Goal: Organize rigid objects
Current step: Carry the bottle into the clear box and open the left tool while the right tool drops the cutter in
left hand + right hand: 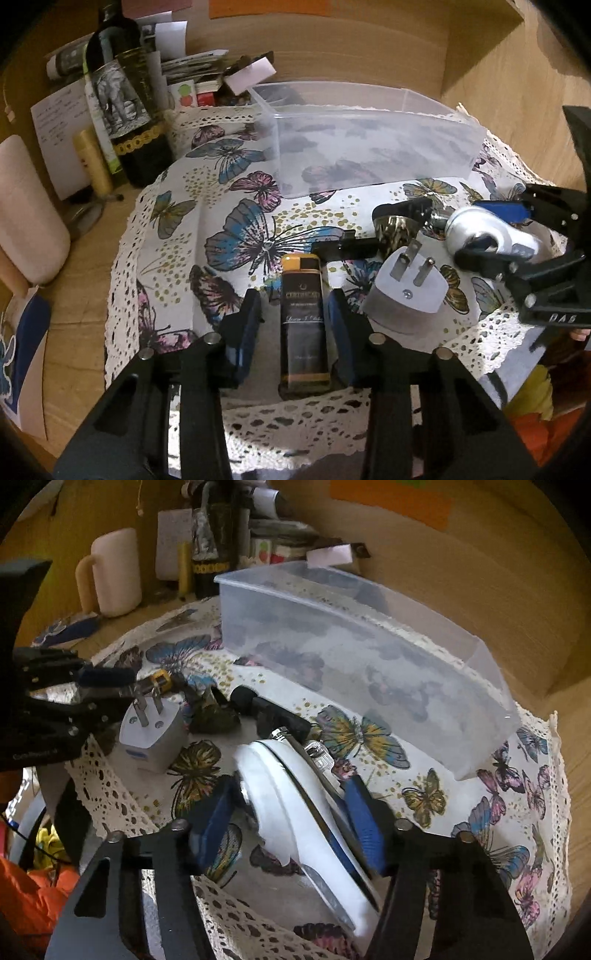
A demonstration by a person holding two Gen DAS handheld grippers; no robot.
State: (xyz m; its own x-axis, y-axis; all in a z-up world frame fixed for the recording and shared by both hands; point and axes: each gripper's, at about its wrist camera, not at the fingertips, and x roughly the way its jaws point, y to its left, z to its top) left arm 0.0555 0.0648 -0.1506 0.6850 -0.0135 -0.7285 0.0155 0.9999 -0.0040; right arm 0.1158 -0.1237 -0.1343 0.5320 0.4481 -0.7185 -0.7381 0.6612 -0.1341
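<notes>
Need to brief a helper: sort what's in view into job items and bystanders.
Job: clear bin; black-and-gold box between left gripper fingers; white handheld device in right gripper; plug adapter.
Bystanders: wine bottle; mug; papers.

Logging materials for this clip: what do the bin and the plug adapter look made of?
Bin: translucent frosted plastic, it seems; the cloth's butterflies show blurred through its walls. Plug adapter: white, smooth moulded plastic by the look, with shiny grey metal prongs and a small screw.
</notes>
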